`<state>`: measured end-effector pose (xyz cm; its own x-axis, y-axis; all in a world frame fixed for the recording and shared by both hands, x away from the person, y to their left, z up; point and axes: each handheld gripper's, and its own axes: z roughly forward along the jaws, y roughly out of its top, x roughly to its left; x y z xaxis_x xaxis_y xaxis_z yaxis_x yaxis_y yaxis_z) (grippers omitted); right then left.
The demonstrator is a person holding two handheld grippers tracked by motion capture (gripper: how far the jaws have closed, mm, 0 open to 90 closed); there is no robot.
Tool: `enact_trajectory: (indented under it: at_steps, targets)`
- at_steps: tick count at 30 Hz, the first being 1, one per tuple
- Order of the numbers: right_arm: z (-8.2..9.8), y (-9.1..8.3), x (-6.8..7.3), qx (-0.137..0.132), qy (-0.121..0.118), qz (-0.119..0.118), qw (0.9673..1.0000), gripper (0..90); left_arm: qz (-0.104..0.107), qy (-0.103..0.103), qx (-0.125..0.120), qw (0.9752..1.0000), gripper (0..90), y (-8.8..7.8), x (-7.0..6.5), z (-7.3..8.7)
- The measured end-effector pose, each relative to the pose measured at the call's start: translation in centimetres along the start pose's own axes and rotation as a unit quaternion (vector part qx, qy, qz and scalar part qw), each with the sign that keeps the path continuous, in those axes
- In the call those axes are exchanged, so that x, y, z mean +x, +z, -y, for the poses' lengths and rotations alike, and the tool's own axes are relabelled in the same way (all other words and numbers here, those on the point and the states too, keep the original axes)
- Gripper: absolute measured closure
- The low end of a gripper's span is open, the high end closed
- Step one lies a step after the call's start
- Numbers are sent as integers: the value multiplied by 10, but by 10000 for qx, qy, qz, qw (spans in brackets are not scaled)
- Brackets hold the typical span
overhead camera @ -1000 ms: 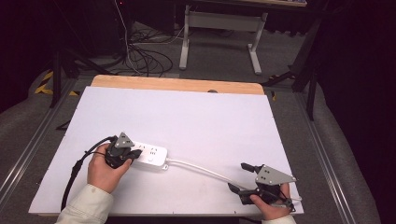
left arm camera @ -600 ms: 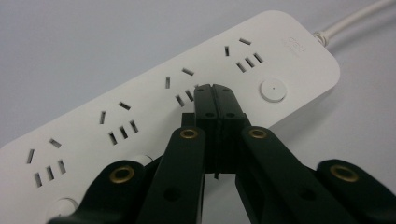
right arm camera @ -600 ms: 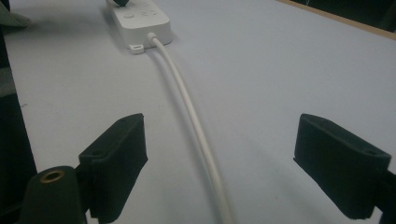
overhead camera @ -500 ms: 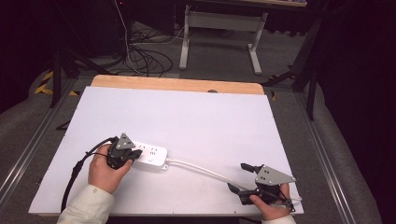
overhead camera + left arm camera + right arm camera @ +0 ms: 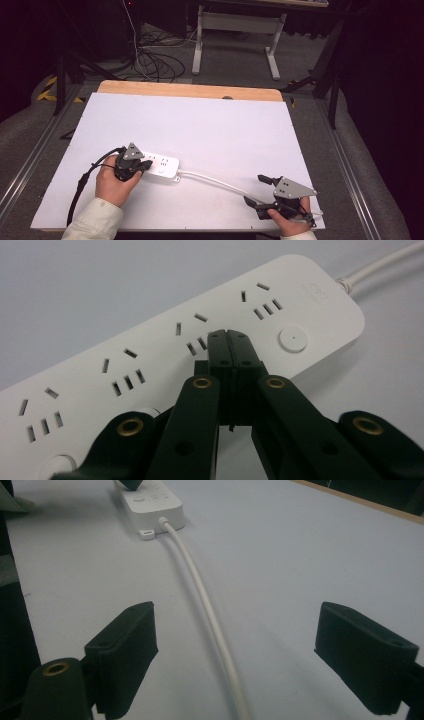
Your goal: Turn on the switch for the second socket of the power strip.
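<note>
White board (image 5: 210, 130) covers most of the table in the high view, with a strip of bare wood (image 5: 190, 90) along its far edge. Low and left of centre lies a white power strip (image 5: 162, 167), and its white cord (image 5: 220, 183) curves toward the lower right. At the lower left, the left hand (image 5: 114, 184) holds the left gripper (image 5: 145, 166) with its tip on the near-left end of the strip. At the lower right, the right gripper (image 5: 257, 191) sits beside the cord's end, its two jaws apart with the cord running between them

Left gripper view brings the strip (image 5: 150, 350) close: rows of socket slots and a round button (image 5: 292, 339) near the cord end at the upper right. The gripper (image 5: 230, 342) has its jaws pressed flat together, gripping nothing, with the tips over the strip's top face by a set of slots; whether they touch it I cannot tell

Right gripper view looks along the cord (image 5: 205, 600), which runs from the strip (image 5: 152, 502) at the upper left down to the bottom edge. The right gripper (image 5: 235, 652) stands wide, one black pad (image 5: 125, 650) on each side of the cord, neither touching it
</note>
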<state>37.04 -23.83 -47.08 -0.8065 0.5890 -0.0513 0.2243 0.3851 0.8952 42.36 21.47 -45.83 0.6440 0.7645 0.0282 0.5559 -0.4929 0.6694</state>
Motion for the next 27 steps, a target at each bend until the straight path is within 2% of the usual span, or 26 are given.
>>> enact_trajectory:
  at_steps: [11, 15, 17, 18, 20, 23, 25, 27]
  targets:
    - [0, 0, 0, 5, 9, -10, 10000, 166, 13, 6, 21, 10000, 900, 0, 1, 1]
    - [0, 0, 0, 8, 9, -9, 10000, 166, 42, -61, 74, 9999, 900, 0, 1, 1]
    - [0, 0, 0, 7, 8, -9, 10000, 166, -5, -2, 75, 10000, 900, -1, 2, 1]
    - [0, 0, 0, 8, 4, -10, 10000, 166, 61, -53, 72, 9999, 900, -1, 2, 1]
    - [0, 1, 0, 14, 8, -14, 10000, 166, -17, -3, 71, 10000, 900, -1, 1, 1]
    - [1, 1, 0, 19, 7, -10, 10000, 166, 6, -7, 63, 10000, 900, -1, 1, 1]
    - [1, 1, 0, 19, 10, -8, 10000, 166, 2, -7, 12, 10000, 900, 0, 0, 1]
    - [1, 1, 0, 22, 9, -3, 10000, 166, -59, -56, -159, 9998, 900, 2, -2, 1]
